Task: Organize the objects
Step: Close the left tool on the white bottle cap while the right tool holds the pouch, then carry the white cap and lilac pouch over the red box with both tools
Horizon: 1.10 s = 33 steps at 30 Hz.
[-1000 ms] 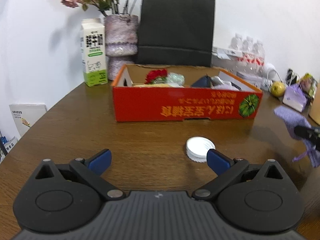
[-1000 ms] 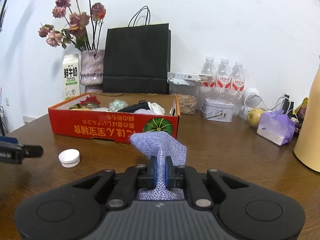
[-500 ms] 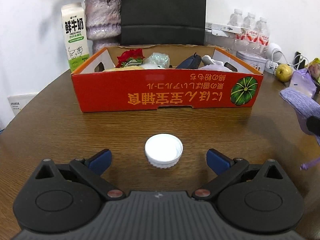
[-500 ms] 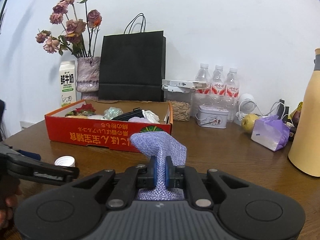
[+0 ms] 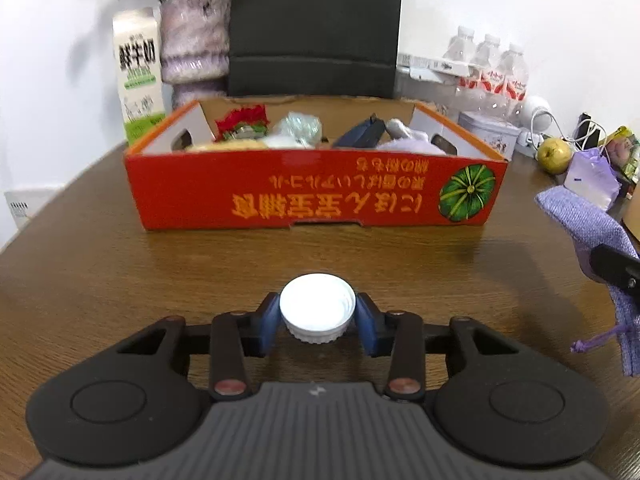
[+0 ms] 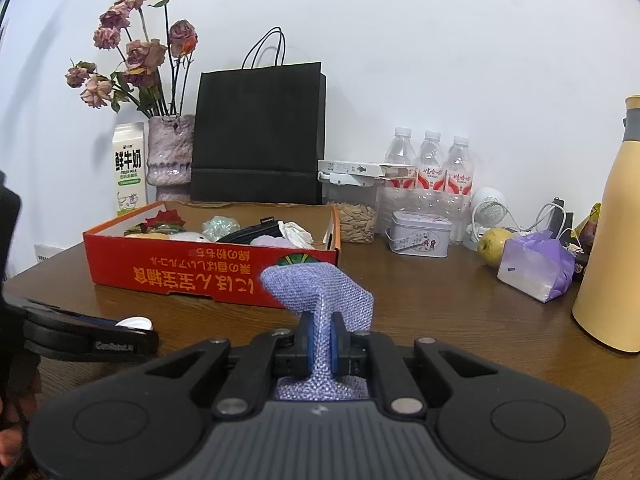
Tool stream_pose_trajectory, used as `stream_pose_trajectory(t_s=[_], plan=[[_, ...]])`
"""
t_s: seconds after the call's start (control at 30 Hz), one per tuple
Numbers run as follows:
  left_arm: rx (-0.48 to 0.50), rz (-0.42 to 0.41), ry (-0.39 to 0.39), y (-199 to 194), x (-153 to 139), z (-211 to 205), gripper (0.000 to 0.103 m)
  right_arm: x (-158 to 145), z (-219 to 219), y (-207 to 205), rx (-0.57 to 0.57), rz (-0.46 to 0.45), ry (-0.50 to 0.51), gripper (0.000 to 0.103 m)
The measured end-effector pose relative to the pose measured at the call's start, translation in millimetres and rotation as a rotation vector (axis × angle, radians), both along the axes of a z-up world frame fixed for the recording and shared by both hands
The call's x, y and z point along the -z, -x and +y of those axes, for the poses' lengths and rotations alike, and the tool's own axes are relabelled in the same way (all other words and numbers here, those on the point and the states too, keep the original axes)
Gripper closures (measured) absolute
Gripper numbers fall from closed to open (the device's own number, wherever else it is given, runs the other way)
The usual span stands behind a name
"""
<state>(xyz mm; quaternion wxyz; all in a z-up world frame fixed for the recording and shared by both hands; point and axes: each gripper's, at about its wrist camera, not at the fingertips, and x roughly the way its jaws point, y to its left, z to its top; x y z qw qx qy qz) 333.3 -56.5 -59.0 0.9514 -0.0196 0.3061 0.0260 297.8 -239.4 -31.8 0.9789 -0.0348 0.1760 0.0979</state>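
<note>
So since half a second back the left gripper (image 5: 317,322) has gone from wide open with the white cap sitting loose ahead of it to both blue pads pinched in against the sides of the white cap (image 5: 317,307), while the right one hasn't budged and is still clamped on its pouch. Biggest thing in view is the brown wooden table (image 5: 120,280), and on it sits the red cardboard box (image 5: 312,196) with the upside-down orange lettering and a green pumpkin print, already holding a mix of stuff (red flowery thing, crinkly clear wrap, something dark, a pale purple bit). Behind the box stands the black paper bag (image 6: 258,132), then the vase of dried roses (image 6: 170,152) and the milk carton (image 6: 128,168) off to its left. Over on the right side there's a yellow flask (image 6: 612,240), three water bottles (image 6: 430,168), a small tin (image 6: 420,234) and a yellowish fruit (image 6: 496,244). The right gripper (image 6: 321,345) has its jaws nearly together, squeezing the neck of the purple mesh pouch (image 6: 316,288), which is held up off the table in front of the box's right corner. The cap is at the table, in front of the box's long front wall and well apart from it.
</note>
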Motion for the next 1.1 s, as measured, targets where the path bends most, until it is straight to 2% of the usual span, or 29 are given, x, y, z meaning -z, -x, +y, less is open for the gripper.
stream_pose_trajectory(t_s=[0.37,0.5,0.8,1.1], plan=[[-0.005,-0.168,-0.013,47.1,-28.4,11.1,0.063,-2.6,-0.4,5.6,-0.01,-0.03,-0.005,0.096],[-0.011,-0.202,-0.011,64.9,-33.5,17.2,0.063,-4.5,3.6,12.4,-0.027,-0.048,0.002,0.096],[-0.016,-0.226,0.005,85.8,-36.8,24.3,0.063,-8.8,26.7,35.5,-0.076,-0.075,0.018,0.096],[-0.015,-0.241,-0.008,87.8,-45.6,23.7,0.062,-18.1,42.0,39.8,-0.085,-0.097,0.003,0.096]])
